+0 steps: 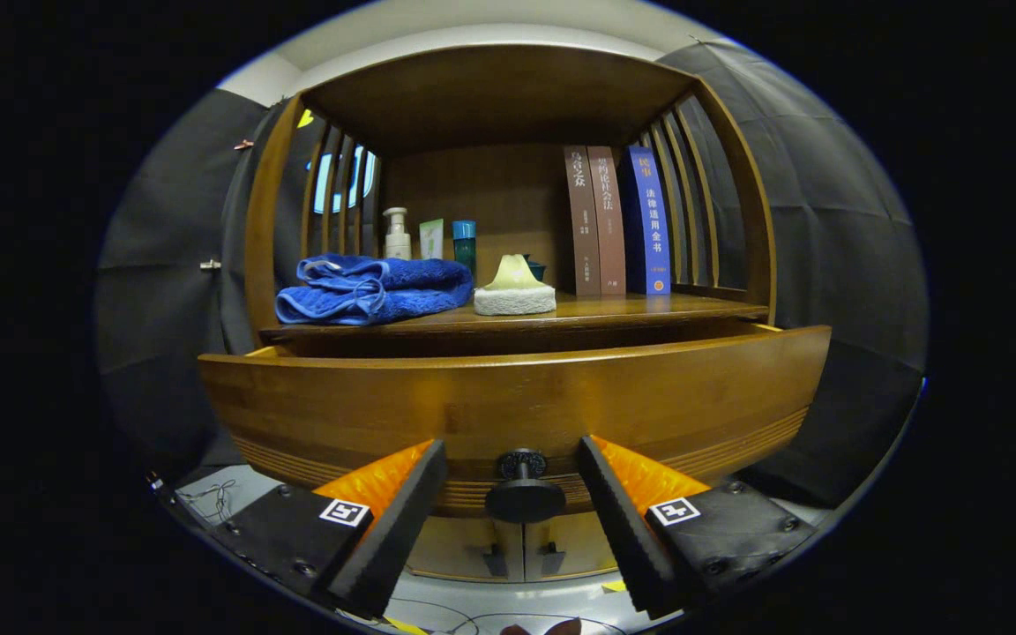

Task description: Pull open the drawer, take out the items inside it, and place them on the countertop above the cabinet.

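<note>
One drawer pulled out | one knob | tool fingers apart | three books

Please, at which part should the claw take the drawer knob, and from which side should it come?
Grip the round knob on its disc head, coming straight from the front of the drawer. The head stands out on a thin stem, so each finger can probably close on one side. The claw is open, with the knob between its fingers.
</note>
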